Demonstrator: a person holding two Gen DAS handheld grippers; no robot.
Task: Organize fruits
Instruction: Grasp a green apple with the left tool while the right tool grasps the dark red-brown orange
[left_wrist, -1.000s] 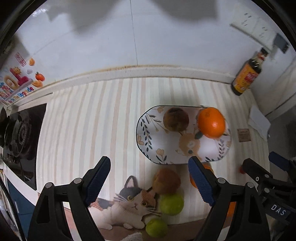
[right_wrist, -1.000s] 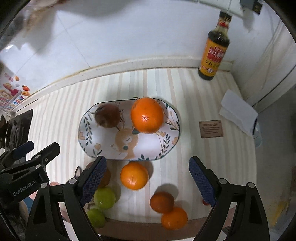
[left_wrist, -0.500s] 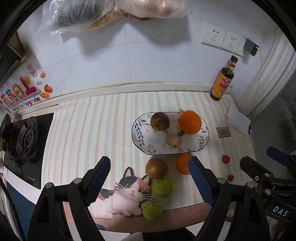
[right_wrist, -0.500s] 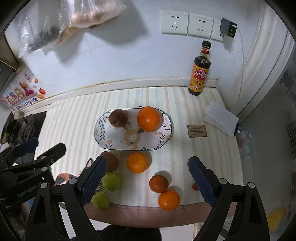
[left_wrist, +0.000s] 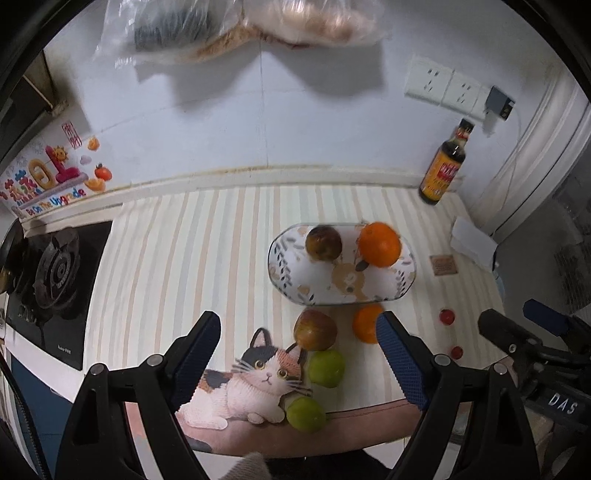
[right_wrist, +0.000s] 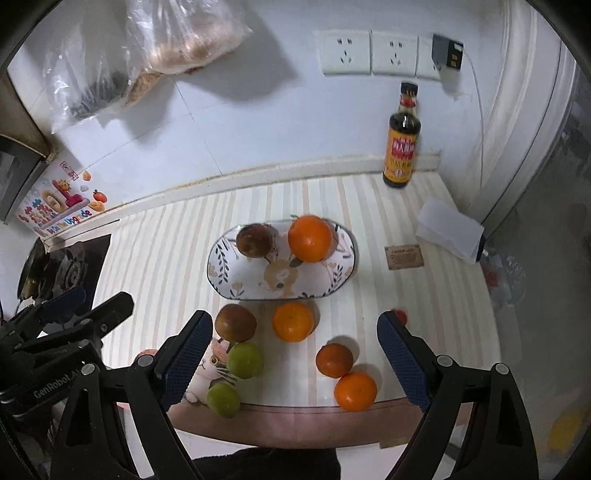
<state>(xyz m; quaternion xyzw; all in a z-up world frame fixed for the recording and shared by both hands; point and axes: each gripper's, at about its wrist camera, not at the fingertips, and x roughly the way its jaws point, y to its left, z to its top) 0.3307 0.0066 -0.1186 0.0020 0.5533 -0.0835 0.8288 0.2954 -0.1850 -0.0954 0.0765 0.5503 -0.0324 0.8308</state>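
A: Between picks. Left gripper empty, jaws just opened wider; right gripper spread apart, nothing between.

B: Plate holding a dark fruit and a big orange. Loose on the tabletop: brown fruit, orange, two limes, two more oranges by the front edge.

A: Next, probably down onto the near orange, then over the rim.

B: Free room in the plate's front half. Careful near the edge: round fruit, likely to roll off.
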